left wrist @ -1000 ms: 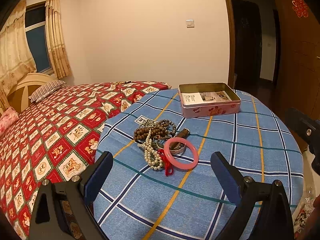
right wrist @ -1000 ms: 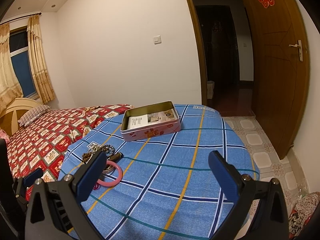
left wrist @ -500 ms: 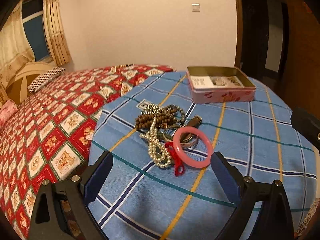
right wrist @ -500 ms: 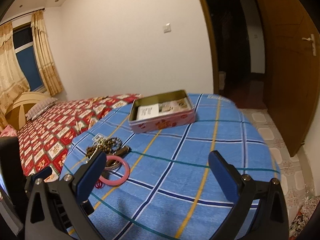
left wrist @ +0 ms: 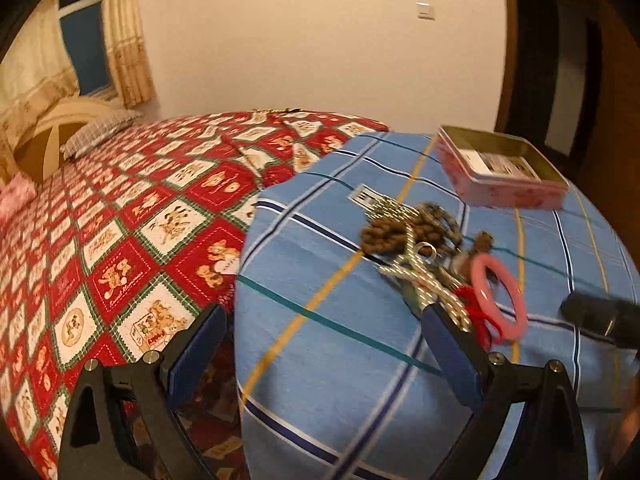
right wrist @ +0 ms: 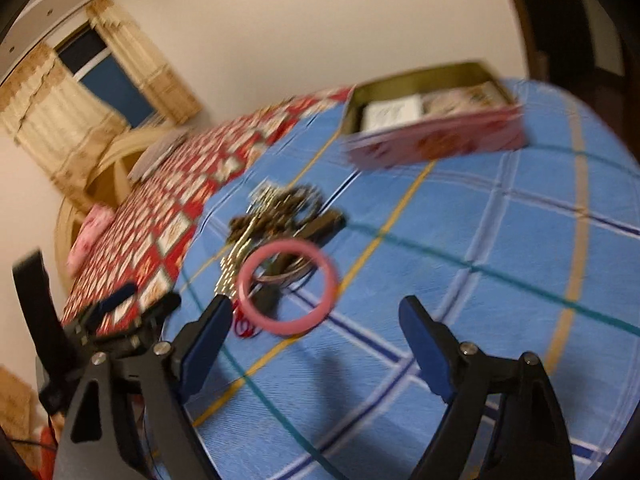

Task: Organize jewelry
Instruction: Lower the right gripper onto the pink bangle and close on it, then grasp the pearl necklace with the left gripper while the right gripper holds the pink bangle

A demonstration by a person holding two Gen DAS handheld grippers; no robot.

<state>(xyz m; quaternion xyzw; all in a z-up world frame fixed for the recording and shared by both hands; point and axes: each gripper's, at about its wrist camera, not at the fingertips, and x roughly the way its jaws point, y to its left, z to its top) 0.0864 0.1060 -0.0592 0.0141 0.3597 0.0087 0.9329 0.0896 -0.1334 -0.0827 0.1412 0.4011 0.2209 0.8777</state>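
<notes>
A heap of jewelry lies on the blue checked tablecloth (left wrist: 340,360): a pink bangle (left wrist: 516,300), a pearl string (left wrist: 420,276), brown wooden beads (left wrist: 392,232) and a red cord (left wrist: 478,316). An open pink tin box (left wrist: 508,184) stands behind it. My left gripper (left wrist: 320,360) is open and empty, left of the heap. My right gripper (right wrist: 316,344) is open and empty, just in front of the pink bangle (right wrist: 286,286). The heap (right wrist: 280,208) and the tin (right wrist: 436,136) look blurred in the right wrist view.
A bed with a red patterned cover (left wrist: 140,220) adjoins the table on the left. The right gripper's dark body (left wrist: 600,320) shows at the right of the left wrist view; the left gripper (right wrist: 116,312) shows at the left of the right wrist view.
Both grippers have moved closer to the jewelry heap. The left view has swung left toward the bed; the right gripper has tilted and come up to the pink bangle. Both stay open.
</notes>
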